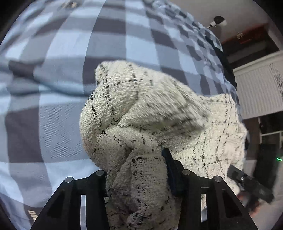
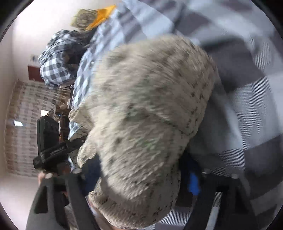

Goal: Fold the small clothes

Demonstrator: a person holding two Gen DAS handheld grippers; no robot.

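Observation:
A cream knit garment (image 1: 150,109) with thin black check lines hangs bunched above a grey and pale blue checked bedsheet (image 1: 53,88). My left gripper (image 1: 136,168) is shut on a thick wad of it, and the right-hand pad (image 1: 168,164) presses into the knit. In the right wrist view the same garment (image 2: 150,106) is blurred and fills the space between the fingers of my right gripper (image 2: 139,175). A dark gap shows between the knit and the blue pad (image 2: 193,182), so that gripper reads as open around the cloth. The checked bedsheet (image 2: 247,88) lies behind.
The other hand's black gripper body shows at the edge of each view (image 1: 247,184) (image 2: 53,146). A checked bundle (image 2: 58,60) and a yellow item (image 2: 102,16) lie at the far end of the bed. A white panelled wall (image 1: 256,88) stands beyond the bed's edge.

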